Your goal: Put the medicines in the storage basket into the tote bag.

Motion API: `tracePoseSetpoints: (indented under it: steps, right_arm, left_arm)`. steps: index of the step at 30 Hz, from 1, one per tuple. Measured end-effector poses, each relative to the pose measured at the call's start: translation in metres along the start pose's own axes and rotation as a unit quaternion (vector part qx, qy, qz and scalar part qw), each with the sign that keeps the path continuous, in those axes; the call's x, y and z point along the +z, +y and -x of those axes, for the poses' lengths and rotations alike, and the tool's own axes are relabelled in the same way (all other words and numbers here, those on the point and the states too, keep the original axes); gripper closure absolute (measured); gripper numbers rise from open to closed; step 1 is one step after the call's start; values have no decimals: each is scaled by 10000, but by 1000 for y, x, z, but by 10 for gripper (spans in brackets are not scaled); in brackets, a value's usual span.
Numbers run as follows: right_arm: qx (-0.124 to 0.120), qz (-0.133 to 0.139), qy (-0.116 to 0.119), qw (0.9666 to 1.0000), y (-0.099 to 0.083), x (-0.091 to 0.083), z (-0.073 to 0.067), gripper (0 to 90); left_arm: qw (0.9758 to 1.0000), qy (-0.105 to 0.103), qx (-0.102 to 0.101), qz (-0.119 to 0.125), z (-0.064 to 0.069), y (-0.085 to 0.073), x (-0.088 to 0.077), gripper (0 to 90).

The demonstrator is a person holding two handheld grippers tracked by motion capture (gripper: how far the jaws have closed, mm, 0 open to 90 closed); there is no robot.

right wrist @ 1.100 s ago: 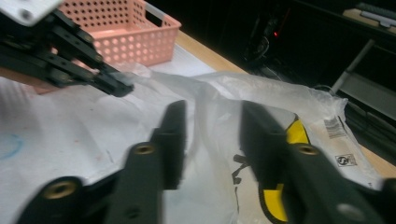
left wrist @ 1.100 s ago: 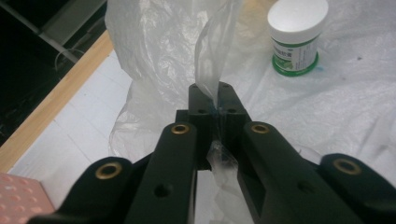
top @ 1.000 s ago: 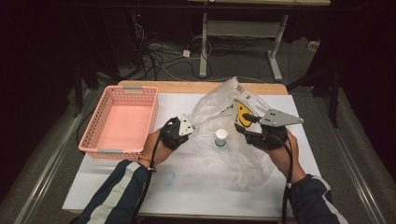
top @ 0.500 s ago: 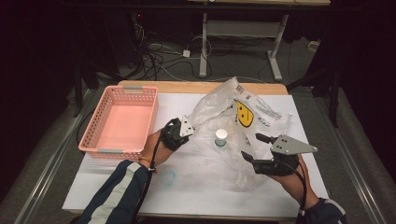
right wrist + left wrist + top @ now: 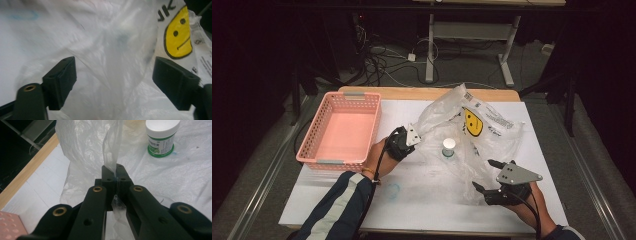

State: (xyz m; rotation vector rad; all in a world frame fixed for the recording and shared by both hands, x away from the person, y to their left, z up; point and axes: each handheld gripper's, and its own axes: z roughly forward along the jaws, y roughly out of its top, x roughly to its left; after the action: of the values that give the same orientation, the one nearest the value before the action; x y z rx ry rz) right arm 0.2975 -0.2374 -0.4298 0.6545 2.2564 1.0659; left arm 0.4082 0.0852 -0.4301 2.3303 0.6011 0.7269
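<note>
**Left gripper pins the bag's edge while the right gripper lines up low on the film**

The left gripper (image 5: 412, 136) is clamped on a fold of the thin, clear crinkled plastic bag with a yellow smiley face (image 5: 472, 131); in the left gripper view the film runs up from between the 2 pressed pads (image 5: 113, 173). The right gripper (image 5: 485, 176) has just been opening its jaws, and they stand wide apart. In the right gripper view bag film lies ahead of and below the 2 pads (image 5: 62, 75), but neither pad presses on it.

The bag lies spread over the middle and right of the white-covered desk (image 5: 422, 200), its left edge lifted by the left gripper. A small white jar with a green label (image 5: 448, 147) stands upright near the bag's middle; whether it is inside the film or on top of it cannot be told. A pink plastic lattice basket (image 5: 341, 130) sits at the desk's left, well apart from the bag.

The step in hand looks like taking a second hold so the bag can be opened or lifted. The next move likely calls for the right gripper to sink onto a loose ridge of film and close, without dragging the jar over.

The left forearm, in a dark sleeve with a pale stripe, comes in diagonally, the hand (image 5: 382, 152) low beside the basket. The right hand (image 5: 522, 200) rests near the desk's front right, its gripper pointing left across the desk.
</note>
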Motion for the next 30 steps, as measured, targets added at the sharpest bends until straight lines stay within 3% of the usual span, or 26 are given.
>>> tracePoseSetpoints:
  steps: [1, 2, 4, 7, 9, 11, 18, 22, 25, 30]
  right_arm:
    - [-140, -62, -84, 9998, -4, 4, 0, 252]
    - [-284, -328, -214, 9988, -12, 14, 2, 314]
    - [-314, -447, -242, 9982, -15, 18, 4, 357]
    - [-319, -653, -335, 9968, -23, 26, 10, 523]
    - [-329, -636, -364, 9968, -23, 26, 11, 563]
    - [-331, -484, -431, 9974, -20, 23, 12, 693]
    - [-385, -199, -506, 9978, -15, 13, 13, 871]
    - [-358, -118, -551, 9978, -14, 10, 14, 900]
    - [-355, -37, -598, 9976, -12, 7, 16, 900]
    - [-344, 115, -683, 9970, -9, 2, 18, 900]
  left_arm:
    - [10000, 18, 3, -15, 0, 0, 1, 861]
    - [10000, 45, 20, -36, 0, 0, 1, 860]
    - [10000, 57, 5, -37, 0, 0, 2, 860]
    - [10000, 62, 12, -48, -1, -1, 2, 859]
    - [10000, 8, -34, -6, -2, -3, 2, 858]
    - [10000, -20, -83, -10, -3, -4, 3, 858]
    - [9997, -90, -199, 113, -5, -7, 3, 859]
    - [9994, -85, -254, 235, -7, -8, -1, 860]
    - [9981, -90, -393, 468, -8, -10, -5, 860]
    - [9973, 4, -373, 626, -6, -12, -10, 862]
